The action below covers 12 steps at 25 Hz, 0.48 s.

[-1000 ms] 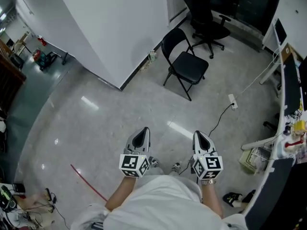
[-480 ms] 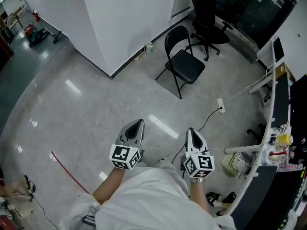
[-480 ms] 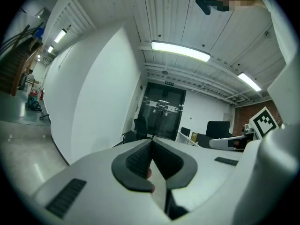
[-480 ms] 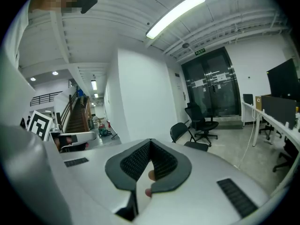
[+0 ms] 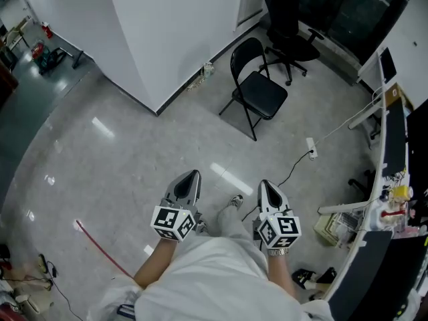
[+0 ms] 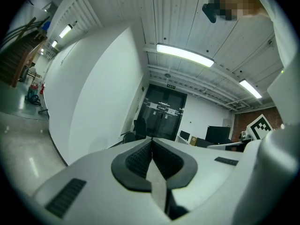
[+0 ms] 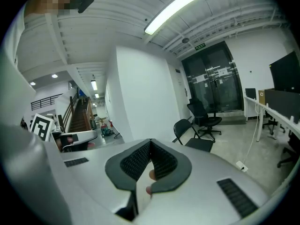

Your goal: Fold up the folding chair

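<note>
A black folding chair (image 5: 256, 85) stands unfolded on the grey floor near the white wall's corner; in the right gripper view the chair (image 7: 191, 133) shows well ahead, and in the left gripper view only a sliver of it (image 6: 128, 135) peeks over the jaws. My left gripper (image 5: 188, 181) is held low in front of the person, far short of the chair, shut with nothing between its pads. My right gripper (image 5: 268, 189) hangs beside it at the same height, also shut and empty.
A black office chair (image 5: 289, 29) stands behind the folding chair. A white power strip (image 5: 310, 148) with a black cable lies on the floor to the right. Desks with clutter (image 5: 391, 199) line the right side. A red strip (image 5: 100, 249) lies on the floor at lower left.
The view has shifted as the person walks: both grippers have advanced slightly toward the folding chair, and a shoe now shows between them. Both jaws stay shut.
</note>
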Available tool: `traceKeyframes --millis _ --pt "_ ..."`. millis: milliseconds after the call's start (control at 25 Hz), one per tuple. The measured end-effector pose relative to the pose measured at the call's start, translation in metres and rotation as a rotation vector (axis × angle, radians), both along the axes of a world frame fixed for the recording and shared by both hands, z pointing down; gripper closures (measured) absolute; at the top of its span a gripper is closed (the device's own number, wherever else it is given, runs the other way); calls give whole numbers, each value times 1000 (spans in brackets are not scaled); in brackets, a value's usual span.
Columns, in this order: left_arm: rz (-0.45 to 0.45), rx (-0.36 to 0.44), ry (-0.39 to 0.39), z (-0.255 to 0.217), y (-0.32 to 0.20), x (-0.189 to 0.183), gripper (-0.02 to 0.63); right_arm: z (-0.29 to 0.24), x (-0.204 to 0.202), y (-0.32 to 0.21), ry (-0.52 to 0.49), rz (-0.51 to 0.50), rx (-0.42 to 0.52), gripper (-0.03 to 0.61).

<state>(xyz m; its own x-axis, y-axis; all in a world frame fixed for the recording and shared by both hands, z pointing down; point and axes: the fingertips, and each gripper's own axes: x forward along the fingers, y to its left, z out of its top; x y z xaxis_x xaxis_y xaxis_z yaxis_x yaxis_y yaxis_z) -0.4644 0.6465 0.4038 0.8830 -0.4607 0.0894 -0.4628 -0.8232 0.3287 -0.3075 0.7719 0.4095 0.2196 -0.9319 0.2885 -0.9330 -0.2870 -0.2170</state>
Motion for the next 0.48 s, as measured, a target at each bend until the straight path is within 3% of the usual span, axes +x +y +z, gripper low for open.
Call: traceKeyframes --millis 280,480 --pt "14 -10 -89 16 -25 53 603 20 55 -28 -48 10 -35 574" --pt "-7 -1 -110 14 -60 108 603 23 109 -66 -54 -12 -40 574"
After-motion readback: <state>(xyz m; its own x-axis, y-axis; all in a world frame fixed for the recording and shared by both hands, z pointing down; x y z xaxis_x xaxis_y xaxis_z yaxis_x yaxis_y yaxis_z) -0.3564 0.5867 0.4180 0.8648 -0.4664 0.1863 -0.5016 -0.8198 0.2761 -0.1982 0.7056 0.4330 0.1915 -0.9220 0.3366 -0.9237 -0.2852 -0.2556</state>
